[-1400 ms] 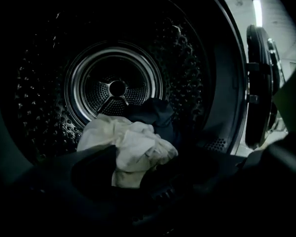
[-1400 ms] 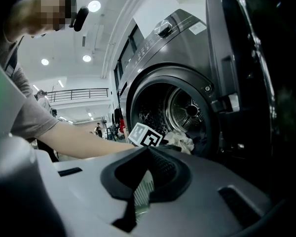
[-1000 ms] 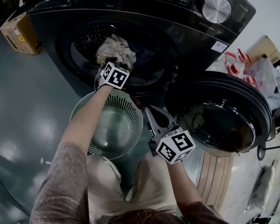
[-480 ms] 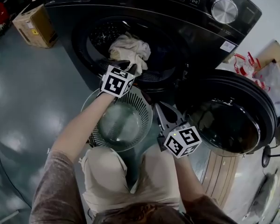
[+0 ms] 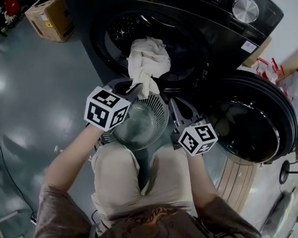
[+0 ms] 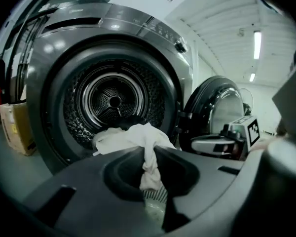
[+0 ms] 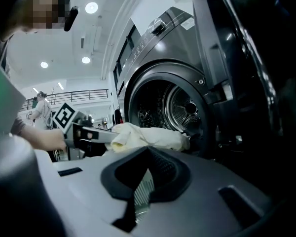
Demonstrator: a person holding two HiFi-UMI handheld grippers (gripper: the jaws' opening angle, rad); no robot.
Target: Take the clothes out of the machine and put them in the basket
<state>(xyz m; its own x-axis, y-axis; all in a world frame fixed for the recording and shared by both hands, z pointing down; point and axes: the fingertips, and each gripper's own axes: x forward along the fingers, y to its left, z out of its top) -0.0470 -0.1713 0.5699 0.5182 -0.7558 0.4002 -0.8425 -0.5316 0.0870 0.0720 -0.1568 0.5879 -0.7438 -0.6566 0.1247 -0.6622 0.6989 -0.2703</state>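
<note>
A cream cloth [image 5: 148,58] hangs out of the dark washing machine's drum mouth [image 5: 154,38], over its lip. My left gripper [image 5: 137,87] is shut on the cloth's lower end; its jaws have just been closing with the cloth between them. In the left gripper view the cloth [image 6: 135,135] runs from the drum down into the pinch of the left gripper [image 6: 150,168]. Below it stands the round slotted basket [image 5: 160,112]. My right gripper [image 5: 173,103] hovers shut and empty beside the basket's right rim. The right gripper view shows the cloth [image 7: 153,137] past the right gripper [image 7: 147,154].
The machine's round door [image 5: 253,118] stands swung open at the right, close to my right hand. A cardboard box [image 5: 47,16] sits on the floor left of the machine. Red-and-white bags [image 5: 270,71] lie behind the door. My knees [image 5: 114,177] are just below the basket.
The left gripper has drawn back from the drum mouth toward me and upward, pulling the cream cloth out over the lip. The right gripper has stayed in place.
</note>
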